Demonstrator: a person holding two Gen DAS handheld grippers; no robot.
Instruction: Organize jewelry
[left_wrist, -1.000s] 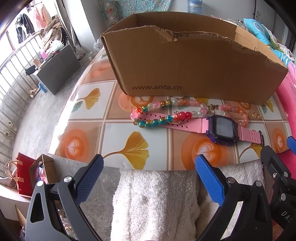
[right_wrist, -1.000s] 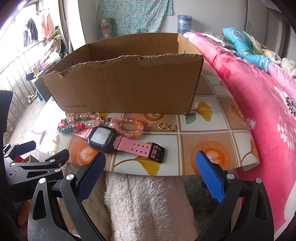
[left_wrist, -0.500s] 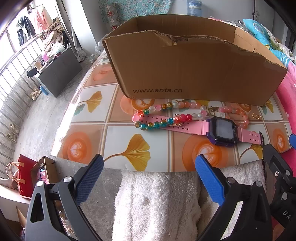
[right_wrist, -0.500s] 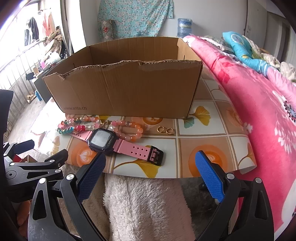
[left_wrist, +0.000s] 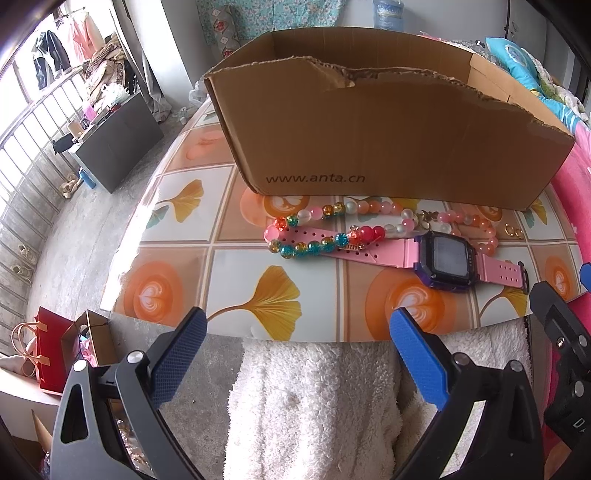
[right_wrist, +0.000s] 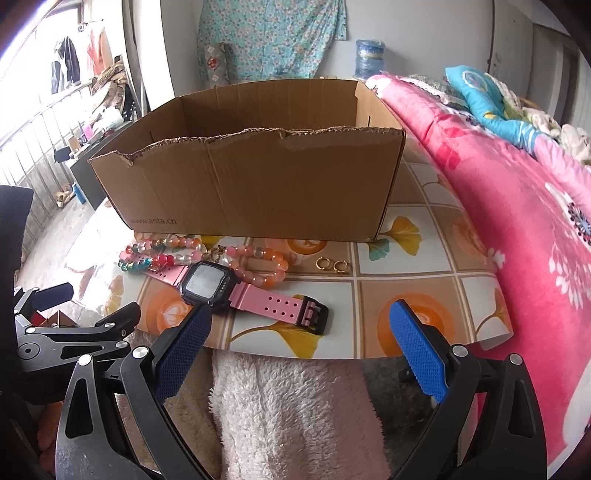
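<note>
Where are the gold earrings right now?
The gold earrings lie on the table in front of the cardboard box, near its right corner, just right of the pink bead bracelet.

Pink watch, brown box, seemingly gold rings.

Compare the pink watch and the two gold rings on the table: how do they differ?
The pink watch is long, with a black buckle; the gold rings are tiny hoops. The watch lies near the table edge, the rings farther back toward the cardboard box. Both lie flat, untouched.
</note>
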